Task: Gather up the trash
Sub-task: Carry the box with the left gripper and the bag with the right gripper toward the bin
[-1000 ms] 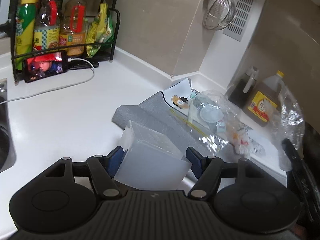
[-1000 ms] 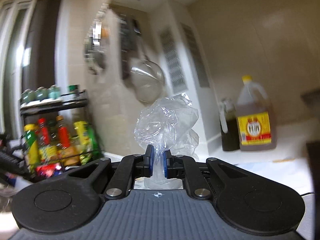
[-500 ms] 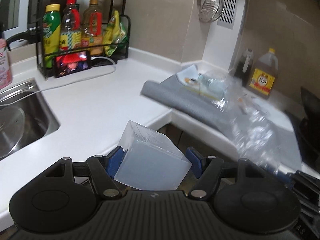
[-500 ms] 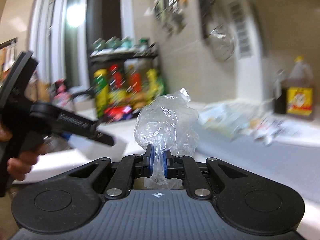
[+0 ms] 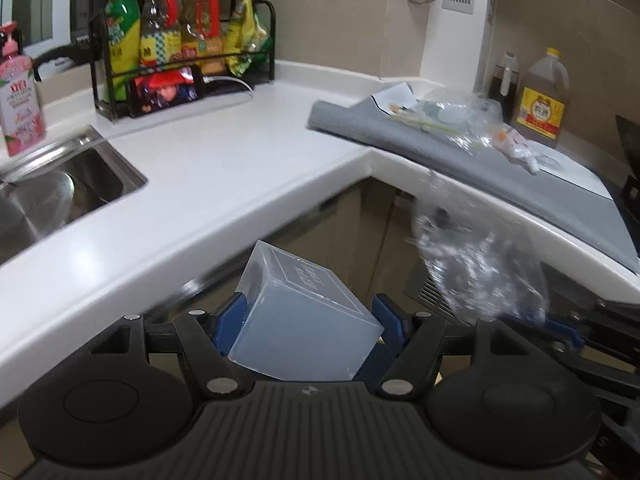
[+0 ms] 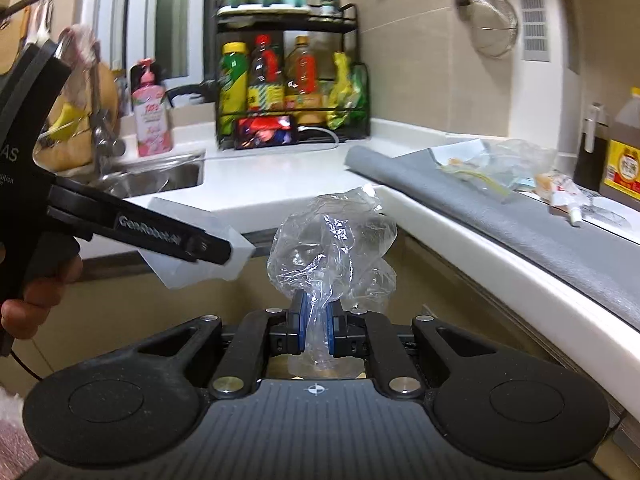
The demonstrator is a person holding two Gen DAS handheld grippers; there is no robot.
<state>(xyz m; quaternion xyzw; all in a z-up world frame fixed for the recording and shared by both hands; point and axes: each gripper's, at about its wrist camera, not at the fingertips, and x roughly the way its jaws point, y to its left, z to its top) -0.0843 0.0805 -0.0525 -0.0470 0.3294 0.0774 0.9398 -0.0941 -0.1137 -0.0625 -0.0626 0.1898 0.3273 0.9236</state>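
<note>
My left gripper (image 5: pixel 310 320) is shut on a translucent plastic box (image 5: pixel 304 312), which sits tilted between the blue pads, in front of the counter's inner corner and below its edge. My right gripper (image 6: pixel 316 328) is shut on a crumpled clear plastic bag (image 6: pixel 332 248) that stands up above its fingers. In the left wrist view that bag (image 5: pixel 476 264) hangs blurred at the right. The right wrist view shows the left gripper (image 6: pixel 224 250) and its box (image 6: pixel 188 268) at the left, held by a hand. More plastic wrappers and paper (image 5: pixel 452 120) lie on a grey mat (image 5: pixel 520 176).
The white L-shaped counter (image 5: pixel 224 168) has a steel sink (image 5: pixel 60 196) at the left, a pink soap bottle (image 5: pixel 20 96), and a black rack of bottles (image 5: pixel 180 40) with a phone (image 5: pixel 166 94) leaning on it. An oil jug (image 5: pixel 542 100) stands at the far right. Cabinet fronts are below.
Both grippers have drawn back from the countertop and sunk to in front of its edge. The right view has swung left toward the rack and sink. Both grips are unchanged.
</note>
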